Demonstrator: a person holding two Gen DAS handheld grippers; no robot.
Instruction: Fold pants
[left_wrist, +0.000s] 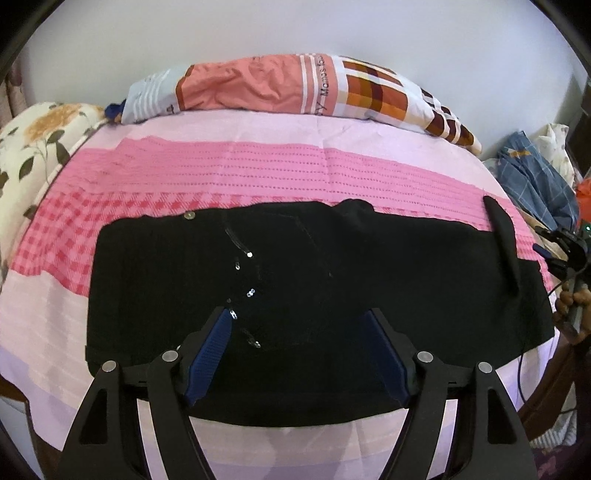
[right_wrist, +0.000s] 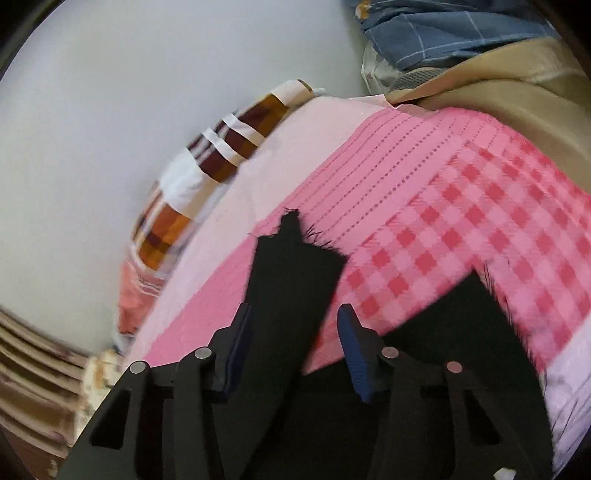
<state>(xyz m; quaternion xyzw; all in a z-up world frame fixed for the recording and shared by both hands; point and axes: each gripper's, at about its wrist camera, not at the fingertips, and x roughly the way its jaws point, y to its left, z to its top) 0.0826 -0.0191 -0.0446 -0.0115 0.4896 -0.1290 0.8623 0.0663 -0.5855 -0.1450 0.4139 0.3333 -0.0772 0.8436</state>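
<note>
The black pants lie flat across the pink checked bedspread, already doubled into a broad dark band with the waist button toward the left of the left wrist view. The left gripper hovers above the near middle of the cloth, jaws wide apart and holding nothing. The right gripper stands half open over the frayed hem end; a strip of black cloth rises between its fingers, but the blurred frame does not settle whether the pads press it. For a neat fold, the right gripper should probably pinch both hem layers together, while the left pins the crease line flat.
</note>
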